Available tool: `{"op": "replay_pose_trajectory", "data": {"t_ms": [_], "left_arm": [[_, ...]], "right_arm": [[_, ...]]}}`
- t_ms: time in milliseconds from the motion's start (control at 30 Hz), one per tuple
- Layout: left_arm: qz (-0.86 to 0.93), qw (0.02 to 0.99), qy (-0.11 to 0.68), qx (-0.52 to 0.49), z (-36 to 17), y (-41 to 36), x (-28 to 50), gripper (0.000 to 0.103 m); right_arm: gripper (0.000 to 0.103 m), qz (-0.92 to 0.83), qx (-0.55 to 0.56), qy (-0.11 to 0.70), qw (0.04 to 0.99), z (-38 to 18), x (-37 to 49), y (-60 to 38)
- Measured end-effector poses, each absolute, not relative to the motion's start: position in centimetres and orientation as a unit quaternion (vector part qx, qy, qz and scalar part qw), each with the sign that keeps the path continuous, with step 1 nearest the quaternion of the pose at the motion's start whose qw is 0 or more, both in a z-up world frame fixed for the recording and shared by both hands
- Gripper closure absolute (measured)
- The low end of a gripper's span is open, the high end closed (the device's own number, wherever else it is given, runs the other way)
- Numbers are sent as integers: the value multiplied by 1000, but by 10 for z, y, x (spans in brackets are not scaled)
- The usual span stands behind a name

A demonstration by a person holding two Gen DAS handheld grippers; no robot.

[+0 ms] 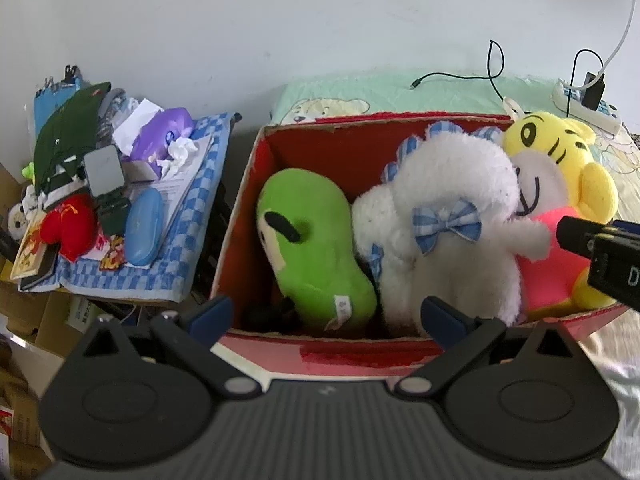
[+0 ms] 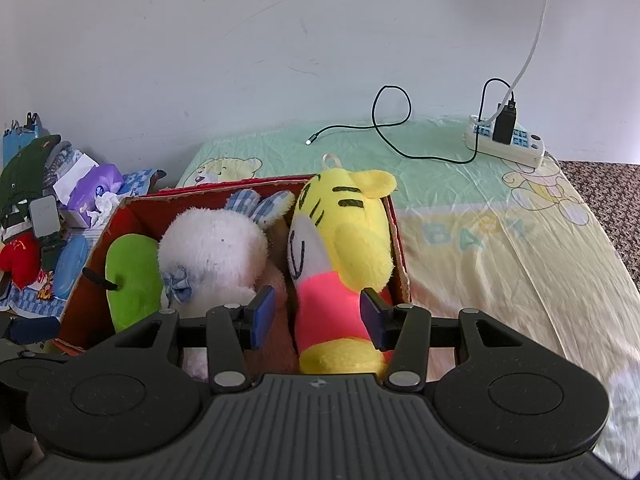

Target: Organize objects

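Note:
A red cardboard box (image 1: 308, 148) (image 2: 136, 210) on the bed holds three plush toys: a green one (image 1: 312, 248) (image 2: 134, 276), a white one with a blue checked bow (image 1: 448, 220) (image 2: 216, 252), and a yellow tiger in a pink shirt (image 1: 560, 184) (image 2: 340, 248). My left gripper (image 1: 328, 312) is open and empty over the box's near edge. My right gripper (image 2: 316, 316) is open, its pads either side of the tiger's pink body, not touching. The right gripper's body shows in the left wrist view (image 1: 600, 248).
A side table with a blue checked cloth (image 1: 184, 240) at the left carries clutter: a purple tissue pack (image 1: 164, 132), a blue case (image 1: 144, 228), a red plush (image 1: 68, 224). A power strip (image 2: 508, 140) and black cable (image 2: 384, 128) lie on the bed sheet (image 2: 500, 248).

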State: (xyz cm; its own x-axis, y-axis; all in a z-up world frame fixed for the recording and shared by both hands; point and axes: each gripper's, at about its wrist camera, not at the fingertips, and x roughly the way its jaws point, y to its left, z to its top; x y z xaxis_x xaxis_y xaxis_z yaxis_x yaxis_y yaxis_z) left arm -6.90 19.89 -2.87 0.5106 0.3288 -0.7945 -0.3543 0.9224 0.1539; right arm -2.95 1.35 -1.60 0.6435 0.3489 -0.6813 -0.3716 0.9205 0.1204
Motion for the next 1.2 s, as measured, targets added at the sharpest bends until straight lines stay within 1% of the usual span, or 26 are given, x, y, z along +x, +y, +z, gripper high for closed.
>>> {"op": "replay_pose_trajectory", "data": {"t_ms": [133, 200, 1200], "left_arm": [[197, 869, 453, -13, -27, 199, -70, 2], [197, 870, 452, -14, -27, 200, -70, 2], [190, 870, 454, -18, -26, 194, -71, 2]], "right_arm": [[52, 199, -14, 372, 906, -15, -31, 12], [50, 199, -14, 371, 907, -15, -32, 11], [49, 194, -13, 387, 902, -21, -32, 6]]}}
